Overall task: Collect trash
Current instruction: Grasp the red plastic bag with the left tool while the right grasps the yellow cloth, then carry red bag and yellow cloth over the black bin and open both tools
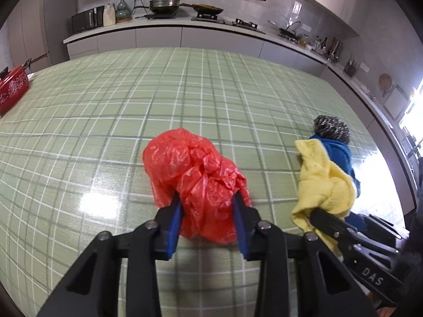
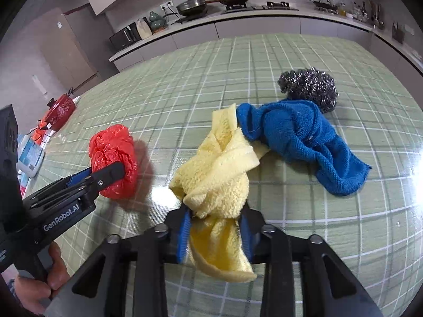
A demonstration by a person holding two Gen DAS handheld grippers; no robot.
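Clamping a crumpled red plastic bag [image 1: 195, 182] between blue-padded black fingers, left gripper [image 1: 207, 206] closed tight, pads sunk into the bag's near side, bag resting on the glossy green plaid tablecloth [image 1: 132, 105]. Seen from the right wrist view, same left gripper [image 2: 120, 169] reaching in from the left edge, handle gripped by a bare hand [image 2: 39, 282] at the lower left corner. Pinching a bunched pale yellow terry cloth [image 2: 219, 182], right gripper [image 2: 215, 222] likewise closed, pads pressed on the cloth's middle, a loose tail hanging down between the fingers toward the camera. Touching the yellow cloth's far end, a rumpled blue terry cloth [image 2: 298, 134] lying flat on the tablecloth. Just behind and against the blue cloth, a round steel-wool scouring ball [image 2: 309, 84]. Well apart at the table's far left edge, a red enamelled pot with white floral print [image 1: 12, 89]. Beyond the table, a long grey kitchen counter [image 1: 158, 27] carrying a lidded dark wok [image 1: 164, 4] and a stove.
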